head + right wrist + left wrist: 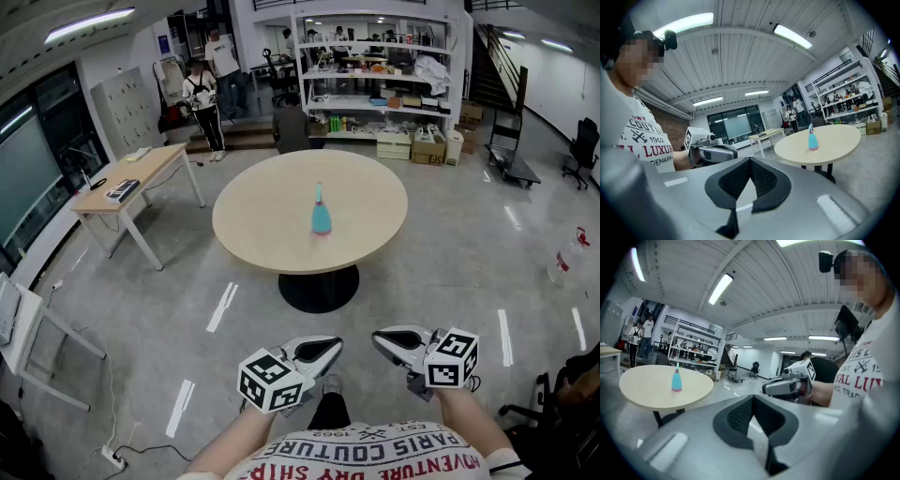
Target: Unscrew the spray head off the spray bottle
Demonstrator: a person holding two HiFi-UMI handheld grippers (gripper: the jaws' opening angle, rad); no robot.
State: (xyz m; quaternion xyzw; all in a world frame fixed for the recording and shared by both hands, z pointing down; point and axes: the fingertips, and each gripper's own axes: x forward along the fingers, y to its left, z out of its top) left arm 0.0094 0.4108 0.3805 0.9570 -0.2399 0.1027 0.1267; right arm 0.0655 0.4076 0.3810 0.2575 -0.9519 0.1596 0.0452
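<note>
A light blue spray bottle (321,212) with a pink base stands upright near the middle of the round beige table (272,225). It also shows as the spray bottle (677,378) and the spray bottle (813,138) in the two gripper views, far off. My left gripper (330,348) and right gripper (382,339) hang close to my body, well short of the table, tips pointing toward each other. Both are shut with nothing between the jaws. Each gripper view shows the other one: the right gripper (768,387) and the left gripper (733,152).
A wooden desk (131,183) stands at the left, with stocked shelves (380,80) behind the round table. Two people (204,103) stand at the back left. Another spray bottle (570,255) sits on the floor at the right. A black chair (583,150) is at far right.
</note>
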